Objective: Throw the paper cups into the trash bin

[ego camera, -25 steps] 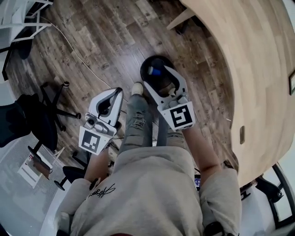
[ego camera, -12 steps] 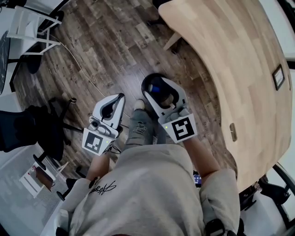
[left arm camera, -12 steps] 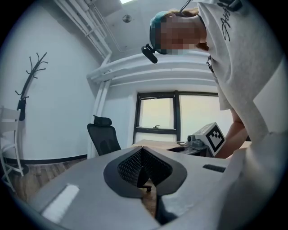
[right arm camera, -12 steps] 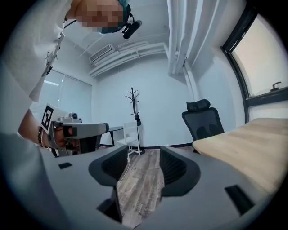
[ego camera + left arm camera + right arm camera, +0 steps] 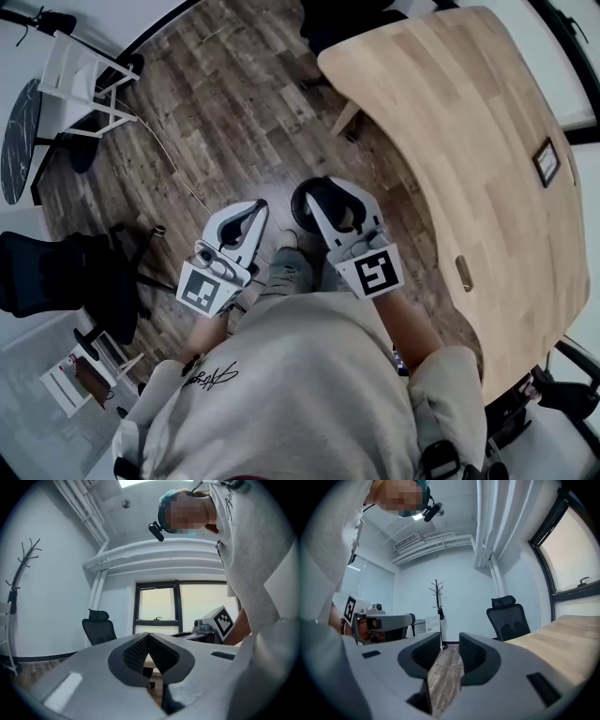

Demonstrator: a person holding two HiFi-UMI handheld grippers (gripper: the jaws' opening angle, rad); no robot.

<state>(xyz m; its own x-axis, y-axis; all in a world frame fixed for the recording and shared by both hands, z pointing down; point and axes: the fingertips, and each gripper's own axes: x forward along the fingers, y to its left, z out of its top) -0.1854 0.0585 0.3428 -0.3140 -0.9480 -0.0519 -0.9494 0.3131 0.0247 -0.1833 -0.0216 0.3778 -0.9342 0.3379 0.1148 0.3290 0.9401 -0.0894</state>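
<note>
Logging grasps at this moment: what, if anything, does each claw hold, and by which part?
Nothing is held. The left claw is shut and empty; the right claw has just been closing, jaws apart with nothing between them.

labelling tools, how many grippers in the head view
2. Left gripper over the wood floor, jaws shut; right gripper above the black bin, its empty jaws have just been closing.

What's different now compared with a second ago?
Both tongs have lifted away from the trash bin. The right tongs were wide open over it and have just been closing, with nothing between them. The left tongs stayed shut and empty, and the bin stayed where it was.
</note>
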